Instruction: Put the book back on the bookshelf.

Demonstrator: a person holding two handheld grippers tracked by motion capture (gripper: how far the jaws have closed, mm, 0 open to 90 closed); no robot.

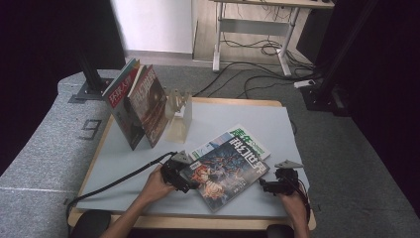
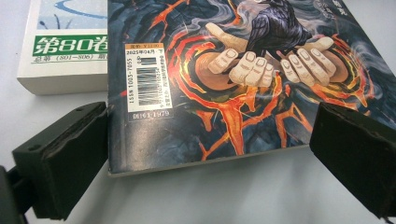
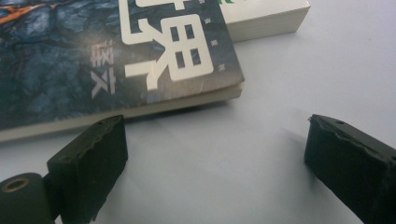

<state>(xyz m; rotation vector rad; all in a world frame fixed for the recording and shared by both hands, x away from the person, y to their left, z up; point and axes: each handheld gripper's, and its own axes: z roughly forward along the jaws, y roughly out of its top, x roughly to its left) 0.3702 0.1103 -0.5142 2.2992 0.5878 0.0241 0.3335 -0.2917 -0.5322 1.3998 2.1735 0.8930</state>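
Note:
A dark blue magazine (image 1: 225,173) with orange flame art lies flat near the table's front edge, partly covering a white and green magazine (image 1: 247,140). My left gripper (image 1: 185,181) is at the dark magazine's left corner. In the left gripper view its jaws stand wide open, and the barcode corner of the dark magazine (image 2: 233,70) lies between them, with the white and green magazine (image 2: 65,56) behind. My right gripper (image 1: 265,186) rests just right of the dark magazine. The right gripper (image 3: 218,130) is open over bare mat, with the dark magazine's edge (image 3: 93,60) just beyond its left jaw.
Several books (image 1: 138,104) stand leaning at the back left, beside a clear acrylic bookend (image 1: 181,116). A pale blue-grey mat (image 1: 237,111) covers the wooden table. Beyond the table are grey carpet, loose cables (image 1: 257,47) and a desk frame (image 1: 252,25).

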